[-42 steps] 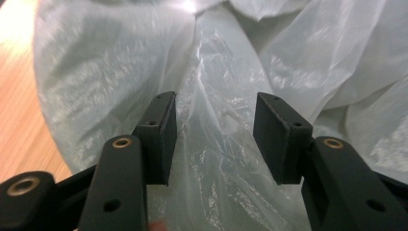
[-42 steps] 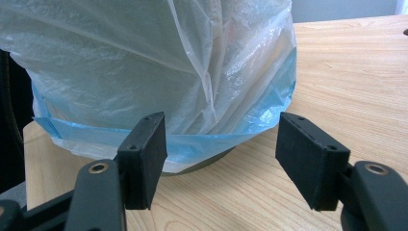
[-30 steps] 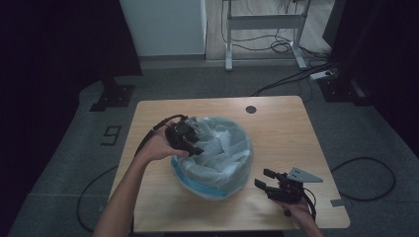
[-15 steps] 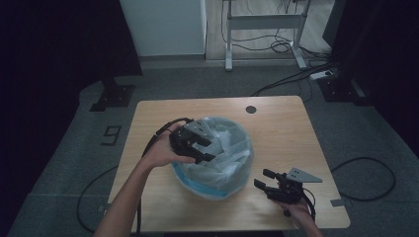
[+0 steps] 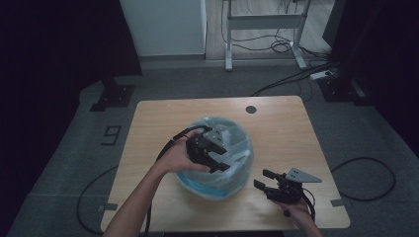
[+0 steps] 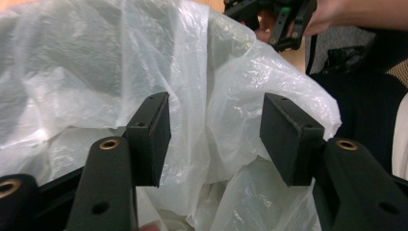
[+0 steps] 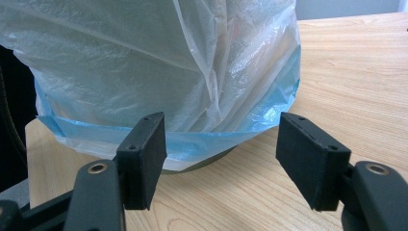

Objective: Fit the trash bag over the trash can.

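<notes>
A round bin lined with a clear plastic bag (image 5: pixel 232 148) stands in the middle of the wooden table (image 5: pixel 281 123); the bag's blue hem (image 7: pixel 226 139) hangs around the bin's lower side. My left gripper (image 5: pixel 220 163) hovers over the bag's mouth, open, with crumpled plastic (image 6: pixel 211 101) between and behind its jaws, nothing pinched. My right gripper (image 5: pixel 263 178) rests low near the table's front right, open, pointing at the bin's base (image 7: pixel 207 163) a short way off. The other gripper (image 6: pixel 269 19) shows far off in the left gripper view.
A dark round hole (image 5: pixel 251 109) sits near the table's far edge. Bare table lies right of and behind the bin. Cables (image 5: pixel 365 173) run across the floor around the table, and a desk frame (image 5: pixel 262 24) stands behind.
My left gripper has moved rightward from the bag's left rim to over its opening. The right gripper has stayed in place.
</notes>
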